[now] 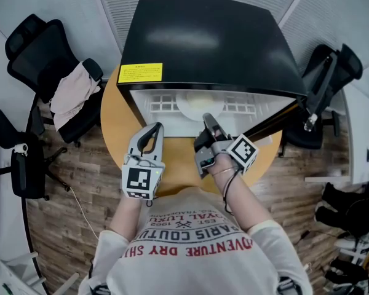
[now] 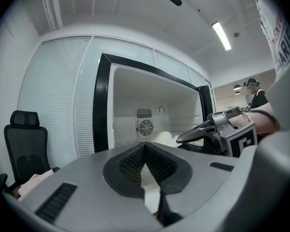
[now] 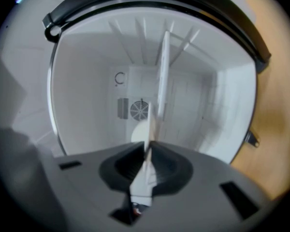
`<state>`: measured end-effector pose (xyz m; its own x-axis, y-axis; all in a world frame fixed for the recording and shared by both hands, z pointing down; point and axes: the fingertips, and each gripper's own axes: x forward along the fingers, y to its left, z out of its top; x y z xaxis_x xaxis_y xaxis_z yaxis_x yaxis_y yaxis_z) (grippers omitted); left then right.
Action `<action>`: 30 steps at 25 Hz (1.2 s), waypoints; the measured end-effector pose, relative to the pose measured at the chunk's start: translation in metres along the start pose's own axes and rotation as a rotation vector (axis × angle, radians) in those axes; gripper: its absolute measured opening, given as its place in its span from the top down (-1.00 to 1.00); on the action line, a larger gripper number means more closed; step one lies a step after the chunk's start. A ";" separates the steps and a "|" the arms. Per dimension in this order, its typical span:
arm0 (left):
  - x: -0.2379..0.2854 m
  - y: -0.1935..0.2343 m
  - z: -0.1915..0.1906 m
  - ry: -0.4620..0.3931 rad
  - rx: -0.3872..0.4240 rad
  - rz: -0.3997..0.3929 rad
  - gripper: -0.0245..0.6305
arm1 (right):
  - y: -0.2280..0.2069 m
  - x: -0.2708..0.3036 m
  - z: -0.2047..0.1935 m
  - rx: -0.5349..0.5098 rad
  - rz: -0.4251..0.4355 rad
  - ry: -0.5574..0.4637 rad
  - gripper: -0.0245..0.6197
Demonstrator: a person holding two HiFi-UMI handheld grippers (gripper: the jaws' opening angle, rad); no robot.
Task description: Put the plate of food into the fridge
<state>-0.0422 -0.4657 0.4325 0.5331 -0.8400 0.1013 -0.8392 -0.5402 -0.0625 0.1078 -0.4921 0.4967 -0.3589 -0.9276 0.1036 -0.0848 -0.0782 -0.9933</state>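
A: Biggest thing first?
B: Black fridge, on a round wooden worktop. Stands with its door swung open to the right; shows a white inside and a fan on the back wall.
A: Around it?
B: Black chair on the left with a pale cloth draped over it, another chair on the right.
A: And the plate?
B: Lies flat inside the fridge on the white grid shelf, near the front edge. Cannot make out any food on it.
A: The right tool?
B: Reaches into the opening, rolled on its side, tips right at the plate's near rim. Stands parted by only a narrow slit, thin rim edge-on at the tips; looks released rather than pinching.
A: The left tool?
B: Hangs just outside the fridge, beside the right tool and above the worktop. Is clenched tip to tip, nothing between.
A: Anything smaller?
B: Yellow label on the fridge's top, at the front left corner.
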 end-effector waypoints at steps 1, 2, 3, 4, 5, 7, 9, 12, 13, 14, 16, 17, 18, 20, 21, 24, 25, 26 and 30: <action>0.000 -0.002 0.000 0.000 0.003 -0.005 0.82 | 0.000 0.001 0.001 -0.019 -0.003 -0.001 0.77; 0.001 -0.003 0.000 0.001 0.005 -0.009 0.82 | 0.000 0.002 0.001 -0.034 -0.007 -0.001 0.77; 0.001 -0.004 -0.001 0.003 0.006 -0.010 0.82 | -0.001 0.003 0.002 -0.044 -0.013 -0.001 0.74; 0.001 -0.004 -0.001 0.005 0.007 -0.011 0.82 | -0.004 0.004 0.002 -0.047 -0.022 0.000 0.66; 0.002 -0.004 -0.001 0.007 0.008 -0.010 0.82 | -0.007 0.006 0.001 -0.047 -0.034 0.002 0.55; 0.001 -0.004 -0.001 0.007 0.009 -0.007 0.82 | -0.013 0.008 0.001 -0.049 -0.052 0.005 0.40; 0.001 -0.003 -0.002 0.008 0.009 -0.002 0.82 | -0.015 0.010 0.002 -0.062 -0.053 0.008 0.34; 0.000 -0.002 -0.003 0.013 -0.002 0.008 0.82 | -0.016 0.012 0.002 -0.089 -0.053 0.013 0.30; 0.000 -0.002 -0.003 0.013 0.000 0.010 0.82 | -0.016 0.012 0.003 -0.097 -0.055 0.016 0.28; 0.000 -0.003 -0.003 0.013 0.003 0.010 0.82 | -0.016 0.012 0.003 -0.104 -0.058 0.020 0.26; 0.000 -0.004 -0.003 0.012 0.007 0.011 0.82 | -0.015 0.012 0.002 -0.097 -0.055 0.025 0.24; -0.001 -0.004 -0.003 0.012 0.008 0.011 0.82 | -0.013 0.011 0.002 -0.082 -0.047 0.024 0.24; -0.002 -0.005 -0.003 0.011 0.009 0.012 0.82 | -0.011 0.011 0.003 -0.068 -0.034 0.022 0.24; -0.004 -0.006 -0.002 0.010 0.011 0.015 0.82 | -0.006 0.008 0.001 -0.069 -0.013 0.029 0.24; -0.006 -0.006 -0.002 0.009 0.011 0.018 0.82 | -0.003 0.007 0.000 -0.080 -0.008 0.037 0.24; -0.012 -0.006 -0.002 0.009 0.012 0.025 0.82 | 0.001 0.000 -0.007 -0.101 0.004 0.048 0.25; -0.014 -0.007 -0.002 0.009 0.010 0.026 0.82 | 0.001 -0.003 -0.008 -0.110 0.008 0.042 0.25; -0.016 -0.008 -0.002 0.010 0.009 0.025 0.82 | 0.001 -0.008 -0.010 -0.123 0.009 0.034 0.25; -0.026 -0.012 -0.002 0.014 0.006 0.018 0.82 | -0.007 -0.030 -0.013 -0.170 -0.006 0.007 0.78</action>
<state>-0.0459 -0.4370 0.4330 0.5159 -0.8490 0.1138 -0.8482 -0.5249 -0.0706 0.1064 -0.4592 0.5008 -0.3643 -0.9247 0.1106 -0.2424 -0.0205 -0.9700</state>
